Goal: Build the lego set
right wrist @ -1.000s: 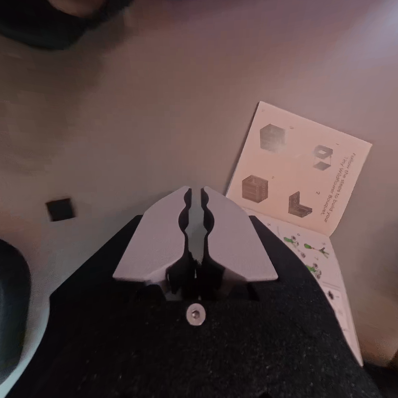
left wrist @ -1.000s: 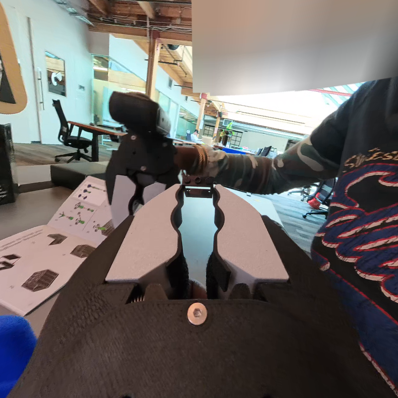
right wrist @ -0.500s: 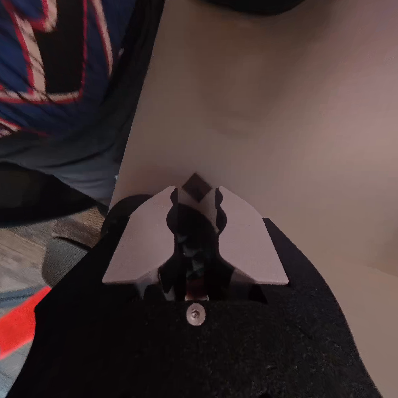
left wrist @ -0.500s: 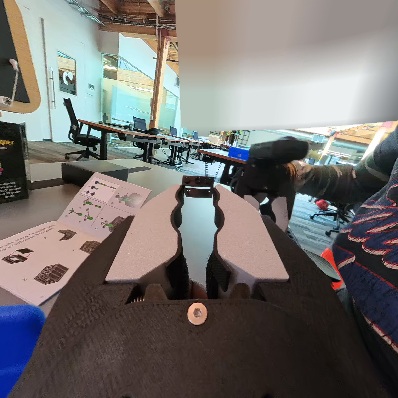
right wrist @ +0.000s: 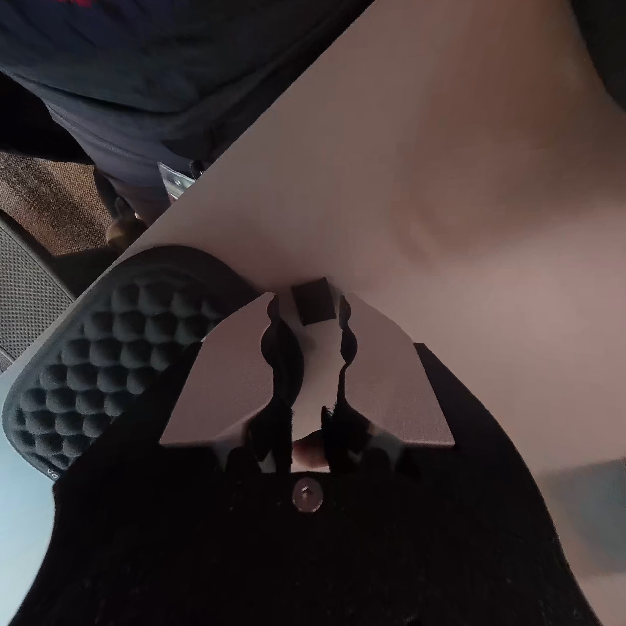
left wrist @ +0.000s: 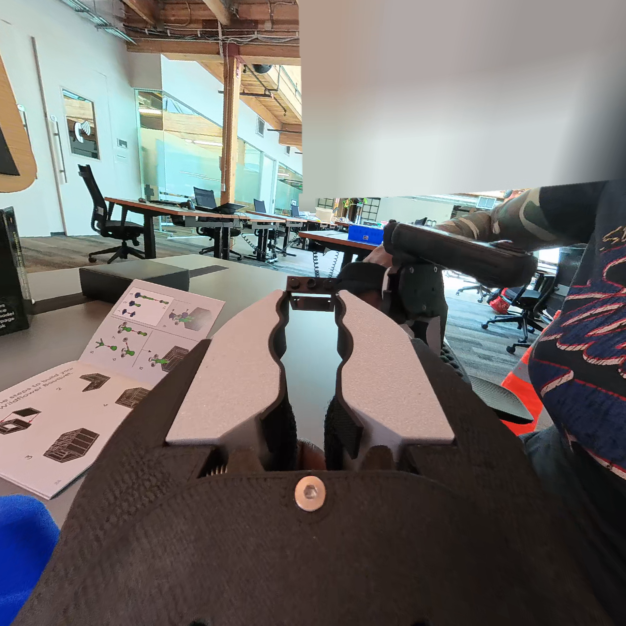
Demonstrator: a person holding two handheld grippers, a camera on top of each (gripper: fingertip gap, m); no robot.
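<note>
My left gripper [left wrist: 311, 298] is shut on a black lego piece [left wrist: 311, 293] with studs on top, held up above the grey table [left wrist: 237, 281]. My right gripper [right wrist: 307, 298] is open and points down at the table [right wrist: 440, 169], its fingertips on either side of a small black square lego tile [right wrist: 313, 305] lying flat near the table's front edge. The right gripper also shows in the left wrist view [left wrist: 420, 301], to the right of and beyond the held piece.
An open instruction booklet [left wrist: 101, 366] lies on the table to the left. A black box [left wrist: 132, 279] and a dark carton [left wrist: 13, 271] stand behind it. A blue object [left wrist: 20, 555] is at lower left. A black bumpy pad [right wrist: 111, 349] lies left of the tile. The person's torso [left wrist: 582, 338] is at right. The left gripper's tips are roughly 20 centimeters from the right gripper's.
My right gripper has swung from over the booklet to the table's front edge, opened, and come down around the black tile. My left gripper has kept holding its piece, turning slightly.
</note>
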